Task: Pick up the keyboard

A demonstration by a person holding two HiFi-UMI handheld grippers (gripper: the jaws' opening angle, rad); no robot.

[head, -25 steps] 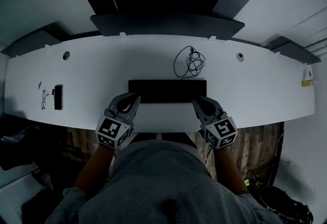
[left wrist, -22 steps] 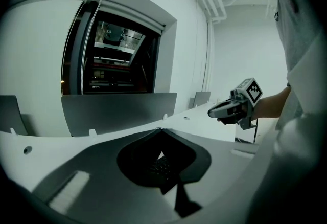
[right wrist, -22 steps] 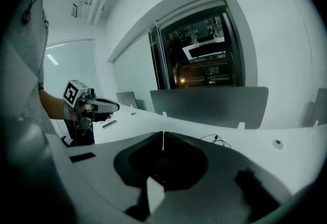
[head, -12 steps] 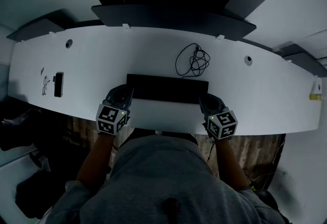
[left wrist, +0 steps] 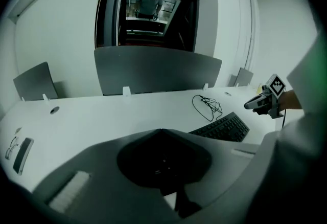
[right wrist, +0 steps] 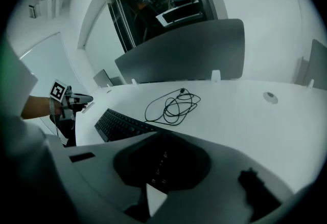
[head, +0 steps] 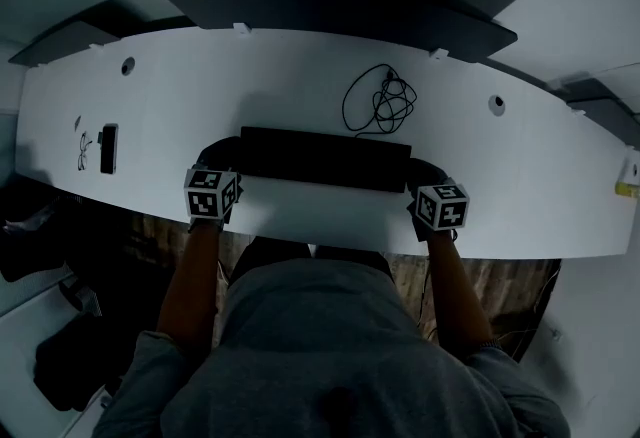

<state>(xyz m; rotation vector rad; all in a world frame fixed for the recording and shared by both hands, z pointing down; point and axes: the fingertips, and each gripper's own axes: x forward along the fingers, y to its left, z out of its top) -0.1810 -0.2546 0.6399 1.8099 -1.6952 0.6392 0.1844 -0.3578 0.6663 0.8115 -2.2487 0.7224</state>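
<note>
Head view: the black keyboard [head: 325, 158] lies flat on the white surface [head: 520, 186], just above the frame's centre, long side running left to right. The left claw [head: 230, 148] points at the keyboard's left end and the right claw [head: 413, 167] at its right end, each tip just beside the short edge; whether either touches it I cannot tell. A loosely coiled black cable [head: 380, 104] lies just above the keyboard's right half. At the far left sits a dark flat device [head: 108, 148]. A dark divider panel [head: 330, 11] runs along the surface's top edge.

Left claw view: the left claw [left wrist: 162, 132] has its two halves pressed together, nothing between them. The keyboard [left wrist: 225, 127] shows at centre right, beyond the tip, with the cable [left wrist: 208, 106] above it and the right claw [left wrist: 261, 102] at the right edge. The dark flat device [left wrist: 23, 147] is at lower left.

Right claw view: the right claw [right wrist: 163, 136] is likewise closed and empty. The keyboard [right wrist: 120, 125] stretches away to the left of its tip, the cable [right wrist: 171, 106] is at centre, and the left claw [right wrist: 76, 99] sits at the far left
</note>
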